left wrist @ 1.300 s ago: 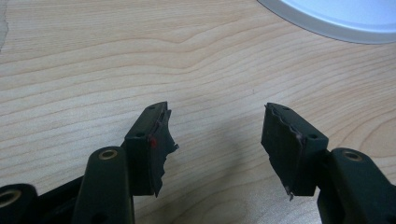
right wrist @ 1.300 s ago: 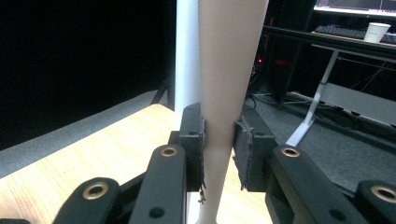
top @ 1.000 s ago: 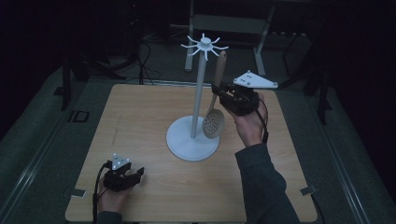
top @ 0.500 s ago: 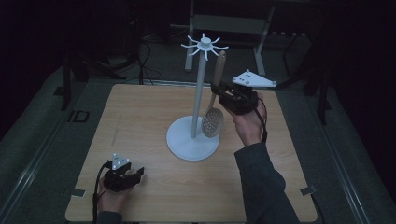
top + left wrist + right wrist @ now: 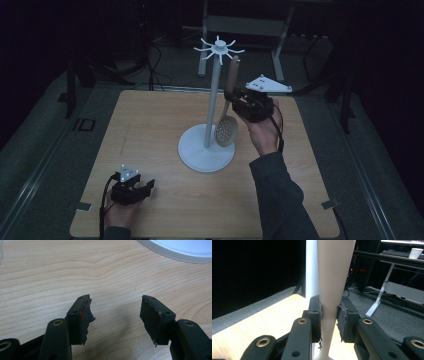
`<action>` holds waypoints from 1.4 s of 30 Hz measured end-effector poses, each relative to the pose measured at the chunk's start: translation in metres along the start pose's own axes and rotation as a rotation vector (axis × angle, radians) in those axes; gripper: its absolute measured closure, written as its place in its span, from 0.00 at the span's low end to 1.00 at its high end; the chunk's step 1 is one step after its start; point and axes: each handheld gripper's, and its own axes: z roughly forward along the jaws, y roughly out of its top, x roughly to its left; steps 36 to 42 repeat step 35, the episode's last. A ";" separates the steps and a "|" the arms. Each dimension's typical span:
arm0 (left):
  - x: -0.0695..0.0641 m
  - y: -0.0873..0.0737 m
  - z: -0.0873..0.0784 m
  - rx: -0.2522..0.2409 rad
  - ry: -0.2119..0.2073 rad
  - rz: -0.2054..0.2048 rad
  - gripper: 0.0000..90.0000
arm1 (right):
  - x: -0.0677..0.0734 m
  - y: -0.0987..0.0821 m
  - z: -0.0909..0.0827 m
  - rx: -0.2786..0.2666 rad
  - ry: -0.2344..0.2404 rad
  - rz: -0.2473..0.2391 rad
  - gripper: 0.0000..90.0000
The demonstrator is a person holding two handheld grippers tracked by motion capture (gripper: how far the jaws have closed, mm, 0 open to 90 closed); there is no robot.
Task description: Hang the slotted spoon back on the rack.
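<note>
A white hanging stand [image 5: 214,95] with a round base [image 5: 206,148] and a ring of hooks on top stands mid-table. A slotted spoon [image 5: 228,120] with a tan handle hangs upright beside the pole, its perforated bowl low near the base. My right gripper [image 5: 234,97] is shut on the handle [image 5: 331,290], which rises between the pads, with the white pole [image 5: 311,267] just behind. My left gripper [image 5: 142,189] rests on the table near the front left, open, nothing between its fingers [image 5: 82,315].
The wooden table [image 5: 150,130] has bare room to the left and front of the stand. The stand's base edge [image 5: 180,250] shows ahead of the left gripper. Dark floor, cables and a desk frame [image 5: 384,290] surround the table.
</note>
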 end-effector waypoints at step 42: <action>0.000 0.000 0.001 0.000 0.001 0.005 0.47 | -0.005 -0.018 -0.014 -0.015 -0.072 0.050 0.31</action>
